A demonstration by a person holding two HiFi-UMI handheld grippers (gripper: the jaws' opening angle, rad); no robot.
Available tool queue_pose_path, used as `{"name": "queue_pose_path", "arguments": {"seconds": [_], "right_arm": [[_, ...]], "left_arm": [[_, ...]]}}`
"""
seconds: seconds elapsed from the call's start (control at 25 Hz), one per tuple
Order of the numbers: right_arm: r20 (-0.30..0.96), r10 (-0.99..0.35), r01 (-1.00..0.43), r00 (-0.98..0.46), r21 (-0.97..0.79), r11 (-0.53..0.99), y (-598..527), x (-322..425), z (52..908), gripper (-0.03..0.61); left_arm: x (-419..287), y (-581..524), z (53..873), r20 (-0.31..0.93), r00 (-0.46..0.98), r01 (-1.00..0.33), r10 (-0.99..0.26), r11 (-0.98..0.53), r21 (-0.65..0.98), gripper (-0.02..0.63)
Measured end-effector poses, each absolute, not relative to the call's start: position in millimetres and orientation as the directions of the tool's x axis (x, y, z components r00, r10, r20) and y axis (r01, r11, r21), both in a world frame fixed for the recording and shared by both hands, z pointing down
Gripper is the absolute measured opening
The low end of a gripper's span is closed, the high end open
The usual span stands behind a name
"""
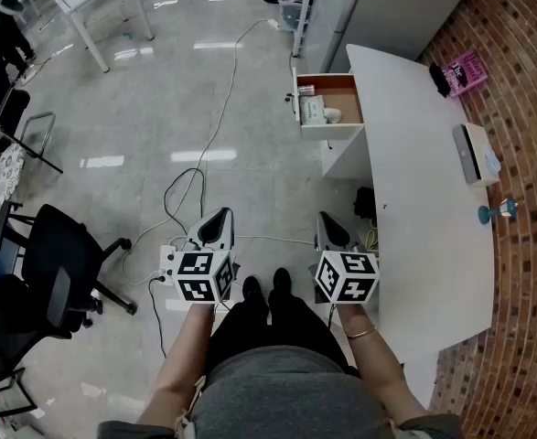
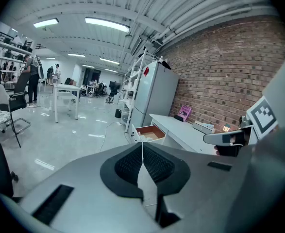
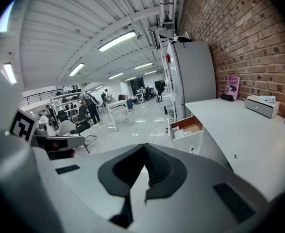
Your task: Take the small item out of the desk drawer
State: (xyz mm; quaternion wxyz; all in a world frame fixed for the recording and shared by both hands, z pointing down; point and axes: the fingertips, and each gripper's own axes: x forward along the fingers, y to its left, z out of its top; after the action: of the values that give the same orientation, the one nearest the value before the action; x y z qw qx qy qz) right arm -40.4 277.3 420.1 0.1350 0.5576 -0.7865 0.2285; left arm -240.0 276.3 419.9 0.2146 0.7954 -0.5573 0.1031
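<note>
Left tool [image 1: 215, 230] shut, empty. Right tool [image 1: 334, 232] shut, empty. Both were low by person's legs, well short of drawer. Bench [image 1: 424, 199] ran along right. Drawer [image 1: 330, 132] at bench's far end already stood open. Small item [image 1: 333, 115] lay inside beside pale box [image 1: 312, 110], untouched. Reach, grasp and lift-out all left to do.

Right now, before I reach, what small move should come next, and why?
Probably walk forward toward the open drawer: it already stands pulled out with things inside, yet the left gripper and right gripper, jaws shut and empty, are well short of it.
</note>
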Motion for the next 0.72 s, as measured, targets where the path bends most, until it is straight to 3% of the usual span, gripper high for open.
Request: {"name": "queue_pose_path", "arguments": {"seconds": [0.72], "right_arm": [[0.43, -0.842, -0.941, -0.327, -0.232, 0.247, 277.6, -54.9, 415.9, 0.003]], "left_arm": [[-253.4, 276.2, 402.4, 0.342, 0.389, -0.918, -0.856, -0.328, 0.222, 0.028]]}}
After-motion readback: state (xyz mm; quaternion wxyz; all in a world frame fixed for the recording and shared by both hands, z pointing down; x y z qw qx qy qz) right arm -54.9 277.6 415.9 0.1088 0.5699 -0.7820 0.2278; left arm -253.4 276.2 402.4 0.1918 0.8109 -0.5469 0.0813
